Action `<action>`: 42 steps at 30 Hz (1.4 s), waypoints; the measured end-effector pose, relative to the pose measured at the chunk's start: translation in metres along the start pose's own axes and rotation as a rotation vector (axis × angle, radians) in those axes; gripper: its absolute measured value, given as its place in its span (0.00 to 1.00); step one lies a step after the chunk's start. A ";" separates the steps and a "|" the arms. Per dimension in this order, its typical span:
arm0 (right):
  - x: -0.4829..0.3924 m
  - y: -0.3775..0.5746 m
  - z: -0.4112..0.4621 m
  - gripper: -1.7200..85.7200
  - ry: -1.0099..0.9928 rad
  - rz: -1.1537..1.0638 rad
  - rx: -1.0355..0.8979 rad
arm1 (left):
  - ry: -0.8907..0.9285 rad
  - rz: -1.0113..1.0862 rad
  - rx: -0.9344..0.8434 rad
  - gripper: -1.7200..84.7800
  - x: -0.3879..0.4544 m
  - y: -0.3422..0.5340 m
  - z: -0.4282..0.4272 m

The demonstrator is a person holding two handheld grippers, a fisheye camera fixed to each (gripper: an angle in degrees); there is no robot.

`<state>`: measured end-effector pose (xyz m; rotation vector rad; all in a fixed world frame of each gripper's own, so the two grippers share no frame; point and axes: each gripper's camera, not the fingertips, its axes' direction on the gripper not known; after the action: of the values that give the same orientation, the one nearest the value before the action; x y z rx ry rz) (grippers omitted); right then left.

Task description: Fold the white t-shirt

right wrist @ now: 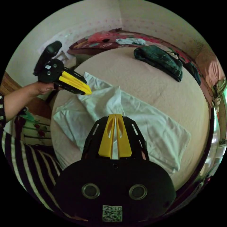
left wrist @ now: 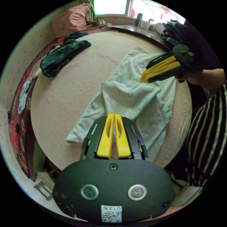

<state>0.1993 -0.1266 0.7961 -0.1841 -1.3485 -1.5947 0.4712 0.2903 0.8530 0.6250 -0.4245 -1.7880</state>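
The white t-shirt [left wrist: 141, 104] lies spread on the pink bed [left wrist: 68, 94], with one part folded over its middle. My left gripper [left wrist: 114, 115] is shut at the near edge of that folded part, and white cloth shows between its jaws. In the right gripper view the left gripper [right wrist: 88, 93] pinches a raised fold of the shirt [right wrist: 151, 127]. My right gripper [right wrist: 115, 115] is shut on the same fold's peak. From the left gripper view, the right gripper [left wrist: 141, 80] is held in a hand with its tips at the cloth.
A dark green garment [left wrist: 63, 55] [right wrist: 160, 61] lies bunched at the bed's far side. A pink pillow [left wrist: 71, 20] and a red patterned quilt [left wrist: 21, 123] border the bed. A sill with cups [left wrist: 141, 21] runs under the window. The person's striped top [left wrist: 210, 141] is close by.
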 end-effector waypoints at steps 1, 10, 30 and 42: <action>-0.008 -0.006 0.014 0.02 0.049 -0.025 -0.045 | -0.034 -0.007 -0.057 0.02 0.010 -0.003 0.013; 0.012 0.007 -0.013 0.02 0.250 0.167 -0.006 | -0.111 -0.137 0.031 0.02 0.037 0.040 -0.010; 0.055 0.024 -0.009 0.02 0.425 0.374 -0.159 | -0.149 0.176 -0.020 0.02 0.185 0.038 0.014; -0.032 -0.106 -0.024 0.07 -0.035 -0.152 0.051 | -0.097 -0.474 0.002 0.13 0.189 0.187 -0.004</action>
<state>0.1473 -0.1408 0.6966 -0.0805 -1.4574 -1.6878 0.5747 0.0543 0.9192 0.6815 -0.3627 -2.2752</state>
